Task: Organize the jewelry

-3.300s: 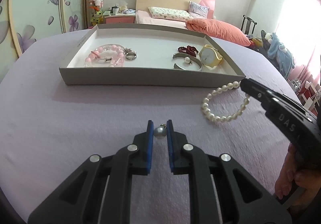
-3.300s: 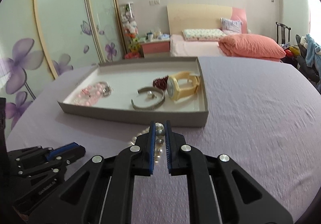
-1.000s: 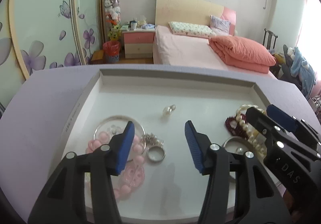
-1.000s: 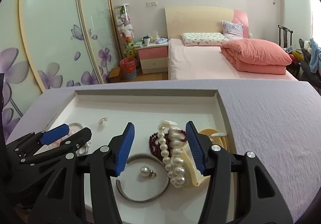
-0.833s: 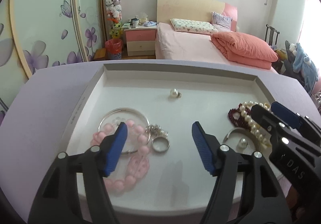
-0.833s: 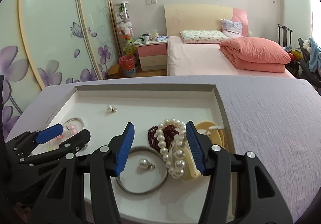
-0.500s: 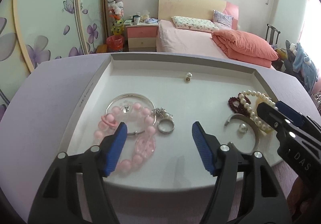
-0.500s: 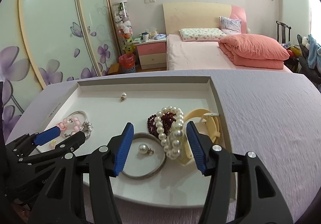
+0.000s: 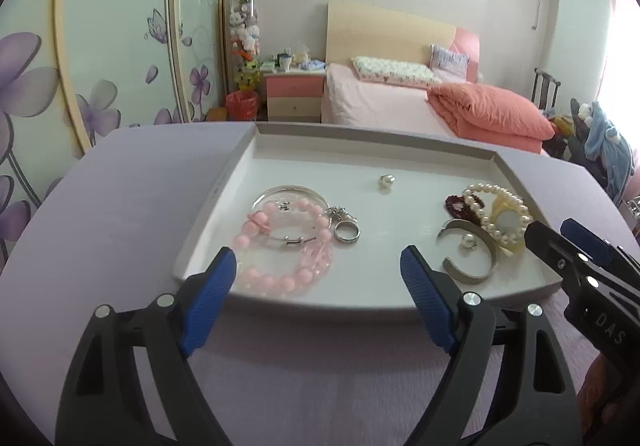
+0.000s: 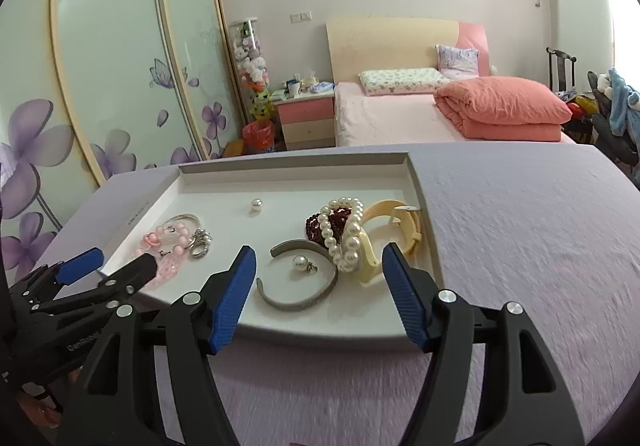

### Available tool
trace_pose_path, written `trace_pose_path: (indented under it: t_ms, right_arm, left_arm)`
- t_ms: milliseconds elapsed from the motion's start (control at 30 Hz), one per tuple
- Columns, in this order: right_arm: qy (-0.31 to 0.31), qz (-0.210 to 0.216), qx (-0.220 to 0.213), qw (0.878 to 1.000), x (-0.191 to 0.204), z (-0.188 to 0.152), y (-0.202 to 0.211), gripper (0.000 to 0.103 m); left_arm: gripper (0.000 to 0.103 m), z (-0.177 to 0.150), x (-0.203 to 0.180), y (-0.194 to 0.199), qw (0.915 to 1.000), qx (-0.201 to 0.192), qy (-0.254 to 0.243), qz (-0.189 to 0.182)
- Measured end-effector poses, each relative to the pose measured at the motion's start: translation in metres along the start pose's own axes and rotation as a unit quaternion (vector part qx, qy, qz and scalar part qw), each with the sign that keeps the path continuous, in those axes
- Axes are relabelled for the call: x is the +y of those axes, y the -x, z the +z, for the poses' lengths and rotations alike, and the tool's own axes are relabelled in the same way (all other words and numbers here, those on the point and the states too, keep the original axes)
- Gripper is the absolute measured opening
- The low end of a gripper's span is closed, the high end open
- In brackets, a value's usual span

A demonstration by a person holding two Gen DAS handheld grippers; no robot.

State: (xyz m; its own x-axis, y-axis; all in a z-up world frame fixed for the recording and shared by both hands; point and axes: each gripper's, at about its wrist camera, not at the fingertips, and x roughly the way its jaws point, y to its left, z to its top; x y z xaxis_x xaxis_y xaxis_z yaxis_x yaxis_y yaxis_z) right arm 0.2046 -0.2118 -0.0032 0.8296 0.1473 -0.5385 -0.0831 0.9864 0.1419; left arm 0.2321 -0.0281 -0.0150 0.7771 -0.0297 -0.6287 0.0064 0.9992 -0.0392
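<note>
A white tray (image 9: 360,135) lies on the purple cloth. In it are a loose pearl earring (image 9: 386,181), a pink bead bracelet (image 9: 280,246), a silver ring (image 9: 347,233), a silver cuff (image 9: 472,264) and a pearl bracelet (image 9: 500,206) draped over a yellow watch (image 9: 510,224). My left gripper (image 9: 318,258) hovers at the tray's near wall, its jaws opening with nothing held between them. My right gripper (image 10: 319,252) stands beside it, also opening and holding nothing, just short of the pearl bracelet (image 10: 344,234) and cuff (image 10: 296,298). Each wrist view shows the other gripper (image 9: 550,230) (image 10: 122,260) at its edge.
The purple cloth (image 10: 520,246) stretches to the right of the tray (image 10: 296,162) and in front of it. A second pearl earring (image 10: 299,263) sits inside the cuff, next to dark red beads (image 10: 320,224). Beyond the table stand a bed (image 10: 400,118) and flowered wardrobe doors (image 10: 100,86).
Both grippers let go of their loads: pearl earring and pearl bracelet now lie in the tray. Over the last second both drew back to the tray's near edge and their jaws widened.
</note>
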Motion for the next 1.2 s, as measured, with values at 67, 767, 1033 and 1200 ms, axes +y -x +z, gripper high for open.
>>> trace_pose_path:
  t_ms: [67, 767, 1033, 1200]
  right_arm:
    - [0.002, -0.002, -0.01, 1.0, 0.001, -0.003, 0.011, 0.068]
    - [0.026, 0.006, -0.063, 0.998, 0.017, -0.046, 0.112, 0.074]
    - [0.018, 0.014, -0.072, 0.997, 0.014, -0.059, 0.143, 0.075]
    - [0.021, 0.015, -0.078, 0.997, 0.014, -0.064, 0.156, 0.075]
  left_arm:
    - [0.082, -0.003, 0.001, 0.011, 0.9999, -0.012, -0.006, 0.005]
    - [0.085, -0.06, 0.015, 0.143, 0.9953, -0.097, -0.004, 0.003]
    - [0.085, -0.079, 0.015, 0.173, 0.9941, -0.109, 0.0, 0.004]
    - [0.086, -0.085, 0.014, 0.184, 0.9938, -0.111, 0.002, 0.001]
